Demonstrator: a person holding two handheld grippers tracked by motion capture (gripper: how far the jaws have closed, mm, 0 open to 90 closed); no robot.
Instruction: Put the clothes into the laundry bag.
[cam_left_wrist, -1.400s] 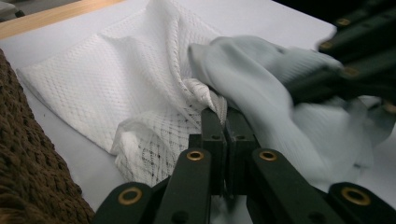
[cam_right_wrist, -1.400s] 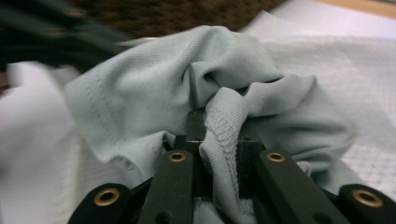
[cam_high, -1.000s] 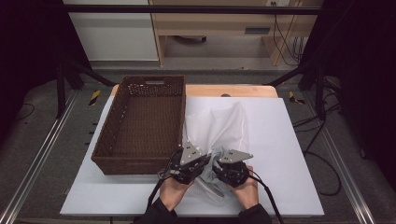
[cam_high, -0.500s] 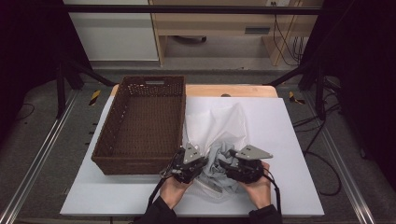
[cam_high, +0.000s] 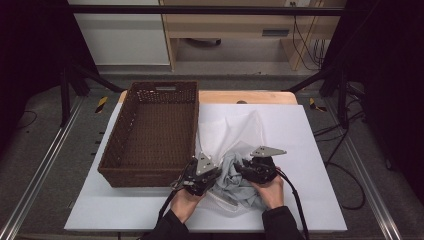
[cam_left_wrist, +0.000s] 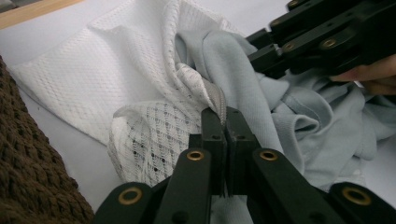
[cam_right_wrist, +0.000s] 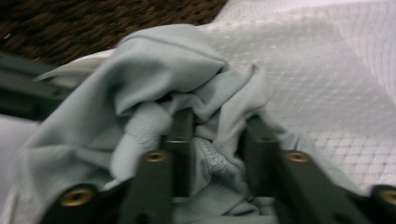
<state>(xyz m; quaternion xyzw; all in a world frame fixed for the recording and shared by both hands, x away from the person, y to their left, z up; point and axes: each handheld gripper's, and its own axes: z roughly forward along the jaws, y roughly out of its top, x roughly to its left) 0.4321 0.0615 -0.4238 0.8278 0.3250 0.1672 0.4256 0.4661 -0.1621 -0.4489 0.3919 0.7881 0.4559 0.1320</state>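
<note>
The right gripper (cam_high: 242, 169), shifted rightward, has just been closing on the grey garment (cam_right_wrist: 154, 88), seemingly regripped, while the left gripper (cam_left_wrist: 225, 122) stays pinched on the white mesh bag (cam_left_wrist: 154, 135).

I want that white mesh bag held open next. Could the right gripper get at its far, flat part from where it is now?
Probably yes: the white mesh bag lies bare just beyond the right gripper, but its jaws first must let go of the grey garment bunched between them.
</note>
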